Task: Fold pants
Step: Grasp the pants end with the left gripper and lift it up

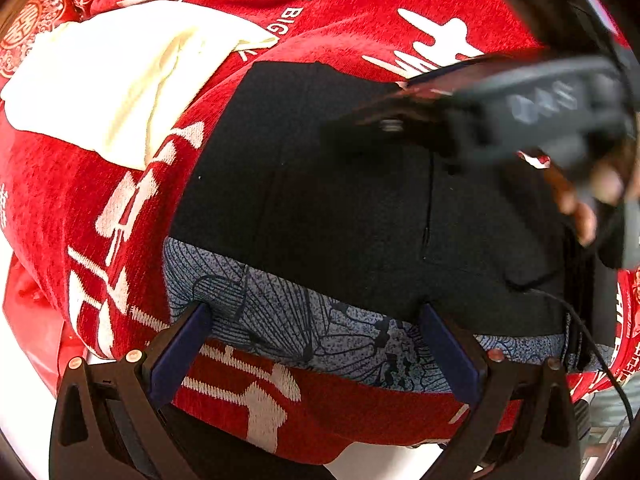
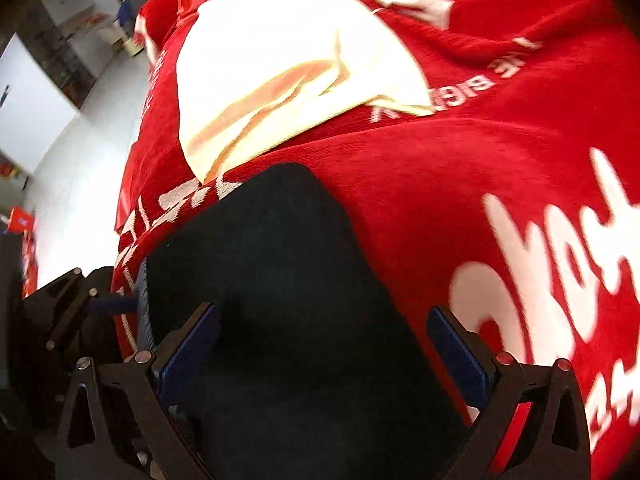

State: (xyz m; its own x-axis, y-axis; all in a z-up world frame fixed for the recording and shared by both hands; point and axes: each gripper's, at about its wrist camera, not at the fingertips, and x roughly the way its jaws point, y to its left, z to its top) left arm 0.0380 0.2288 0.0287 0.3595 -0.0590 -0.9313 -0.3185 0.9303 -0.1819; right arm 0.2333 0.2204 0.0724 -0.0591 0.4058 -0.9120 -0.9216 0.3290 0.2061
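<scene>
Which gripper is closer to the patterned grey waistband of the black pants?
Left. The left gripper straddles the patterned waistband at the near edge of the black pants, jaws open. The right gripper hangs open over plain black fabric, apart from the waistband.

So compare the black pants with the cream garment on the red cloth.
The black pants lie nearest, spread flat under both open grippers, left and right; the cream garment lies farther back, beyond both. The pants show a grey-blue patterned band along the near edge; the cream garment is plain and creased. Both rest on the red printed cloth, apart.
</scene>
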